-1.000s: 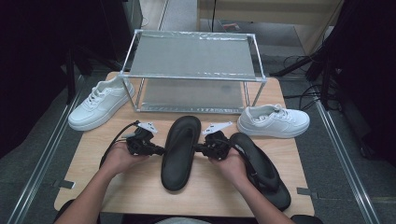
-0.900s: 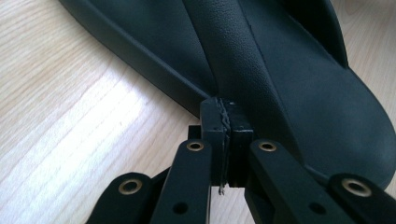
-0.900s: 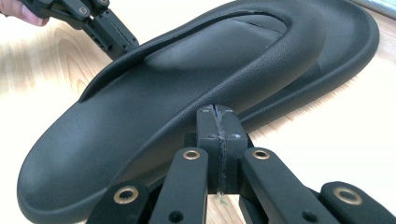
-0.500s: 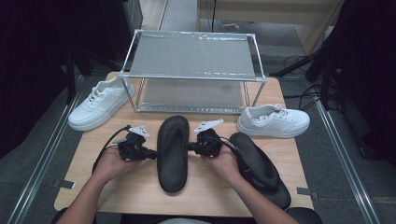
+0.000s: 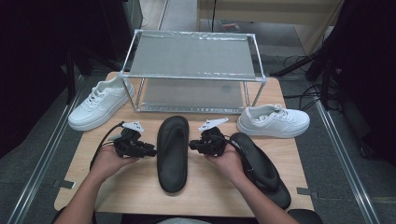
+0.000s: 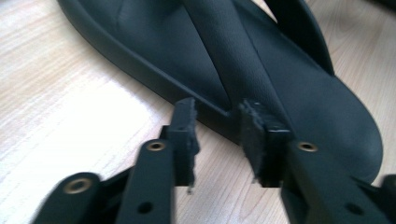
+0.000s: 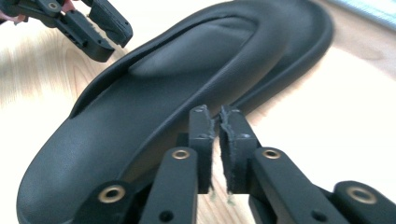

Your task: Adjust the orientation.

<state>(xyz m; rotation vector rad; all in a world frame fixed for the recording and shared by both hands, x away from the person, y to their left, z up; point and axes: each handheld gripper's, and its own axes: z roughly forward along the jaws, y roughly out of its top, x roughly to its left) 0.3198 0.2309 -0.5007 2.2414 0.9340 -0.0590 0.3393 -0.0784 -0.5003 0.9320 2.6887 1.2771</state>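
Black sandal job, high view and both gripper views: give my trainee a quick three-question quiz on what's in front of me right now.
1. True or false: the white sneaker to the left of the rack stands on the rack's top shelf.
2. The left gripper has its jaws: A) open at the edge of the middle sandal; B) shut on a shoelace; C) shut on a cable.
3. How many black sandals lie on the table?

Key: 1 false, it stands on the table; 2 A; 3 two.
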